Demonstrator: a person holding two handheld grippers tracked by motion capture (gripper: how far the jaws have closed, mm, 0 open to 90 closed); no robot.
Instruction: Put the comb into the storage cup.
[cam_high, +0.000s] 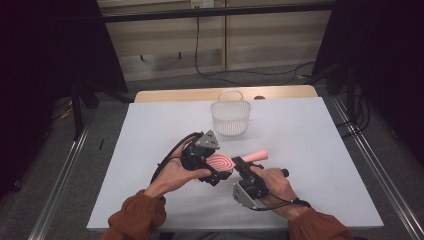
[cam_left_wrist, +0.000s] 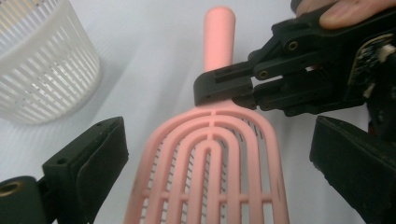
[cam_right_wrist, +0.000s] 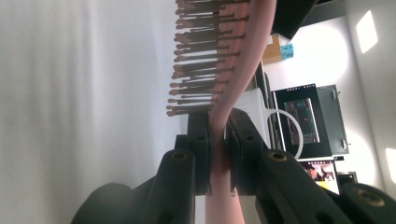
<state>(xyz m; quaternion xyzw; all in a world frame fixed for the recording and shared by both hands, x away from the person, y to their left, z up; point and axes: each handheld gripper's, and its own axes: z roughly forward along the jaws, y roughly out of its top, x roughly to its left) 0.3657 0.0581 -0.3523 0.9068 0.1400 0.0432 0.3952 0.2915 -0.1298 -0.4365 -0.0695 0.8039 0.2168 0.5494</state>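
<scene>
No brand, label or readable writing shows on any of the things; the small screens seen past the table in the right gripper view are too blurred to read. A pink hairbrush is held just above the middle of the white table top, its handle pointing away to the right and its vented head toward the person. The right gripper pinches the brush at the neck, where handle meets head: in the right gripper view both black jaws press flat on the pink stem, with the bristles standing out to the left above them. The left gripper is at the brush head with its jaws spread wide; in the left gripper view the head lies between them, and neither pad touches it. A white slotted basket with a hoop handle stands upright beyond the brush, near the far edge, apart from both grippers. The white sheet covers a wooden table whose far strip shows bare. Grey floor, metal rails on either side, dark curtains and a pale back wall with cables surround it. The table's left, right and near parts lie open, with wide room on each side of the hands.
</scene>
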